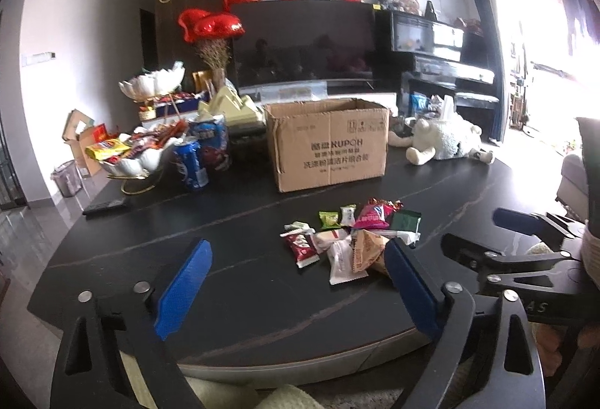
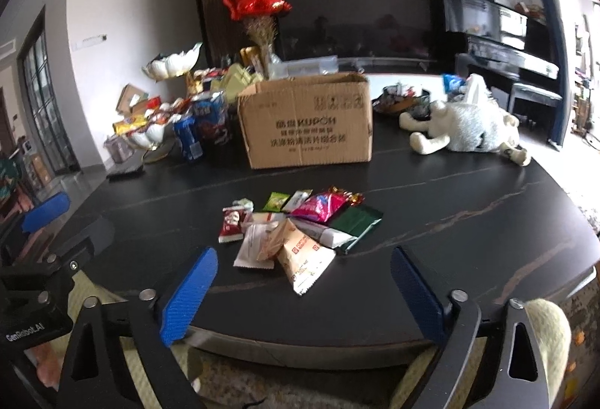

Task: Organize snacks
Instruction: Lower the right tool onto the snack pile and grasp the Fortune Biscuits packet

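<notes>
A pile of small snack packets (image 1: 350, 238) (image 2: 296, 232) lies on the dark table (image 1: 225, 221) (image 2: 468, 221), in front of an open cardboard box (image 1: 330, 142) (image 2: 305, 120). The pile holds a red packet, a pink one, a dark green one, a tan one and white ones. My left gripper (image 1: 296, 287) stands open near the table's front edge, just left of the pile, with nothing between its blue pads. My right gripper (image 2: 303, 294) is open too, short of the pile, and holds nothing. In the left wrist view the right gripper (image 1: 491, 232) shows at the right.
A white shell-shaped dish full of snacks (image 1: 127, 152) (image 2: 150, 131), blue cans and packets (image 1: 191, 163) (image 2: 189, 137) stand left of the box. A white plush toy (image 1: 446, 140) (image 2: 468, 127) lies at the right. A dark remote (image 1: 105, 207) lies at the left. A television (image 1: 303, 45) is behind.
</notes>
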